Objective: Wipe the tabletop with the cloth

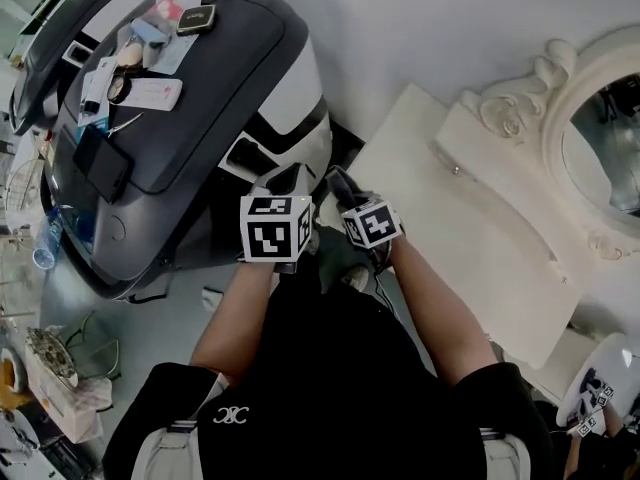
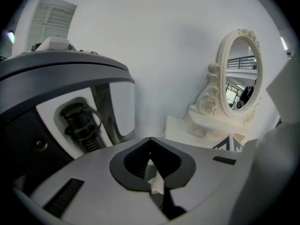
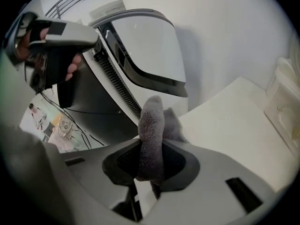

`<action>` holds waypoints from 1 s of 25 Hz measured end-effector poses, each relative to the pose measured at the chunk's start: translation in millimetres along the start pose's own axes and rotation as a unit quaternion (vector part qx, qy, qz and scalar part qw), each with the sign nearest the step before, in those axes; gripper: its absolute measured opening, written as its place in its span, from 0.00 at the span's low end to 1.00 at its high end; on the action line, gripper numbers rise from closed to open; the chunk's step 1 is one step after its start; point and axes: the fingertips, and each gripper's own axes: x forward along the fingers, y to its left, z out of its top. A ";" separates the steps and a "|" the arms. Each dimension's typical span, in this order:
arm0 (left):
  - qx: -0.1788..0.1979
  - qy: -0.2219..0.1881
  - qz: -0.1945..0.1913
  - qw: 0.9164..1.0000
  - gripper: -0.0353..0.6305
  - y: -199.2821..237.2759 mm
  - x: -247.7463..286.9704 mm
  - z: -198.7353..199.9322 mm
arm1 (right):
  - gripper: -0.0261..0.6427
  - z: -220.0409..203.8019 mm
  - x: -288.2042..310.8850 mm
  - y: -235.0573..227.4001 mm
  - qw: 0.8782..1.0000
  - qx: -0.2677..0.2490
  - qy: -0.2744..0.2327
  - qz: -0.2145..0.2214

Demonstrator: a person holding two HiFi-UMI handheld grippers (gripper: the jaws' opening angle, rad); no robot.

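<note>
Right gripper [image 3: 150,165] clamps the grey cloth [image 3: 151,121] near the white tabletop [image 3: 229,125], big grey machine [image 3: 147,46] alongside.

Soft even indoor light; faint shadows on the wall [image 2: 164,55]; gripper views bulge, corners black, left gripper [image 2: 150,142] blurred

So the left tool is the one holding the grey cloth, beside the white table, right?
No: the right tool holds the grey cloth, beside the white table. The right gripper view shows it pinched between that tool's jaws.
</note>
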 end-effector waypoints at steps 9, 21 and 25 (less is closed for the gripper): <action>-0.028 0.021 0.045 0.998 0.06 18.9 -21.9 -43.1 | 0.17 0.9 9.3 36.2 0.981 0.182 -0.060 0.041; 0.007 0.041 0.011 0.999 0.06 -20.4 -10.0 -56.8 | 0.16 -22.3 -18.0 -0.6 0.945 0.285 -0.151 -0.054; 0.034 0.049 -0.015 0.998 0.06 -48.2 1.2 -54.3 | 0.16 -39.5 -35.6 -21.7 0.934 0.308 -0.160 -0.080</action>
